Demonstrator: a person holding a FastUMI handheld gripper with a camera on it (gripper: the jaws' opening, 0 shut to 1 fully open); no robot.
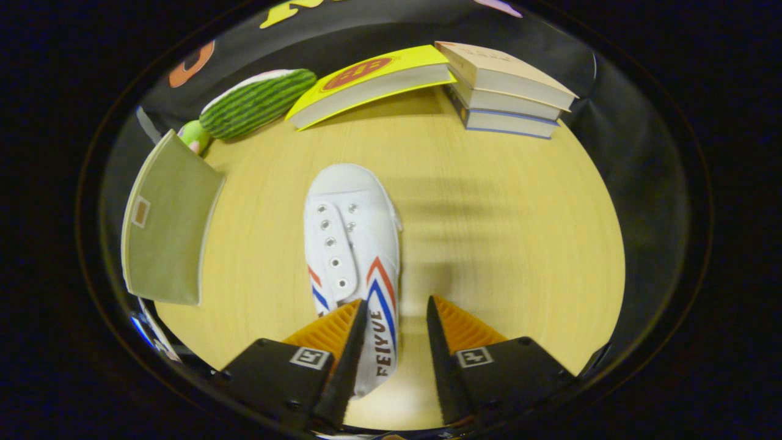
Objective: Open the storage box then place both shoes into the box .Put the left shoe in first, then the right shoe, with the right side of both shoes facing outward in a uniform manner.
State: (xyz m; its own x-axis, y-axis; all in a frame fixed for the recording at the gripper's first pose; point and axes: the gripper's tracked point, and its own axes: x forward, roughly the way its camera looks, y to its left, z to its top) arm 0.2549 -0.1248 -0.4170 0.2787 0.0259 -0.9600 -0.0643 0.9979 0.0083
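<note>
A white canvas shoe point(351, 238) with red and blue chevrons lies on the wooden table point(501, 244), its toe pointing away from me. My gripper point(396, 304) is open at the shoe's heel end. The one finger point(333, 333) sits over the shoe's opening. The other finger point(461, 330) stands to the right of the shoe, a gap of bare table away from it. The lettered side wall of the shoe lies between the two. An olive-green panel of the storage box point(168, 226) stands to the left of the shoe; I cannot see inside the box.
Beyond the shoe, along the back of the table, lie a watermelon-striped plush point(256, 102), a yellow book point(372, 82) and a stack of books point(507, 91). Bare wood spreads to the right of the shoe.
</note>
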